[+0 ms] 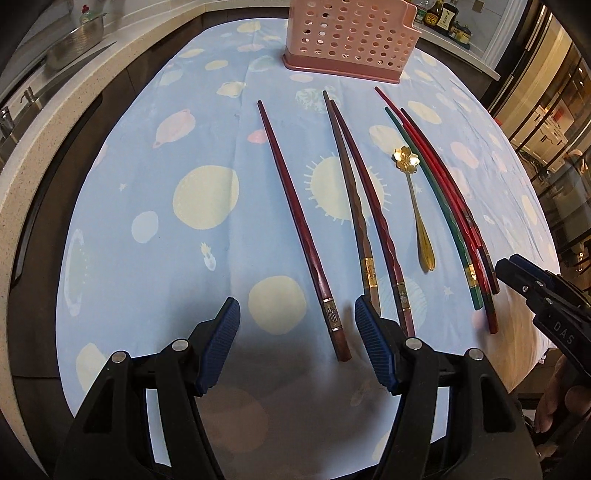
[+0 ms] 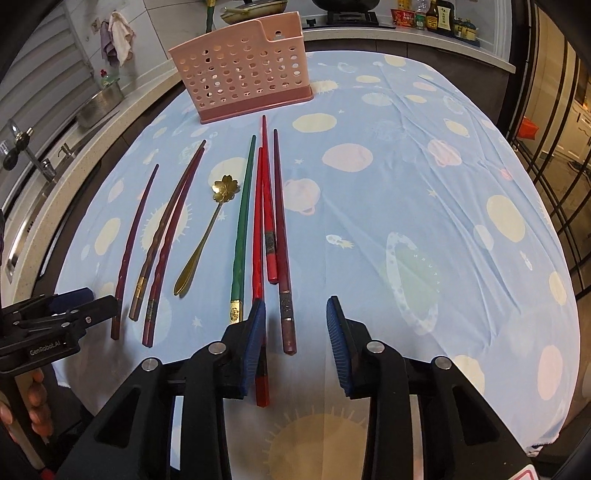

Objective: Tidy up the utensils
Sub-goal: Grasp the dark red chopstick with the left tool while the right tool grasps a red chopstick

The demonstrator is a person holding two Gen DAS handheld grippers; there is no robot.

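Observation:
Several chopsticks lie side by side on the blue tablecloth [image 1: 147, 206]. A dark red chopstick [image 1: 295, 221] lies alone, its thick end between my left gripper's [image 1: 297, 321] open fingers. Two brown twisted chopsticks [image 1: 364, 206] lie right of it. A gold flower spoon [image 1: 415, 199] lies beside a green chopstick [image 2: 242, 225] and red ones [image 2: 260, 236]. A dark brown chopstick [image 2: 282, 236] ends between my right gripper's [image 2: 295, 317] open fingers. A pink perforated utensil holder [image 2: 243, 75] stands upright at the far end, also in the left wrist view [image 1: 351, 33].
A kitchen counter [image 2: 85, 122] with a metal bowl [image 2: 99, 103] and sink taps runs along the left. Sauce bottles [image 2: 436, 14] stand on the far counter. Glass doors are at the right. The cloth's right half [image 2: 443, 206] holds no utensils.

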